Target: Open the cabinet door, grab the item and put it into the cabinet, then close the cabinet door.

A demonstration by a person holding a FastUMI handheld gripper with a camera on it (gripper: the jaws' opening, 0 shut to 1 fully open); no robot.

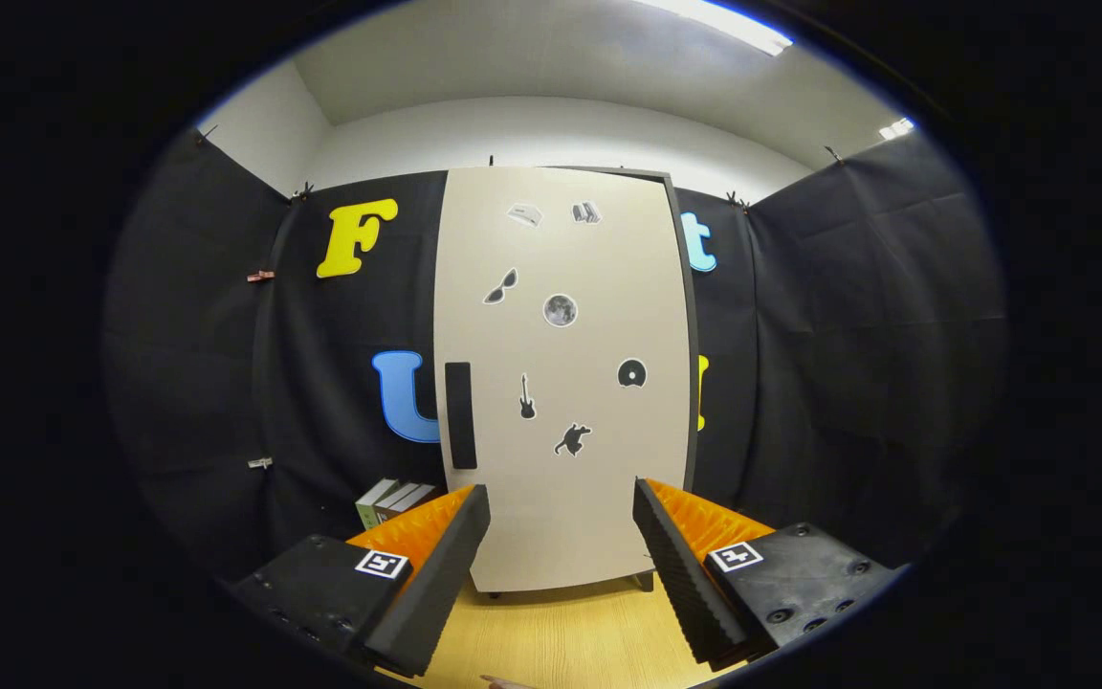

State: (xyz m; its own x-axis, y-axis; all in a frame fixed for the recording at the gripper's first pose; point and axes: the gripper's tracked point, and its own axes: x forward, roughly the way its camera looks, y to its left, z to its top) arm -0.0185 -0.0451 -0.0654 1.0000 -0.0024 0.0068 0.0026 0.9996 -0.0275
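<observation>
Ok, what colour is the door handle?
Black: a vertical bar handle on the beige door, beyond the open gripper, gripper view.

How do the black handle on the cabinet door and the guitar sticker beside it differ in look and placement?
The handle is a plain, tall black bar; the guitar sticker is a smaller figure with a thin pale outline. The handle sits at the cabinet door's edge nearest the books; the guitar sticker sits further in toward the middle. Both are black, upright and at similar height. The gripper is open, short of the door.
</observation>
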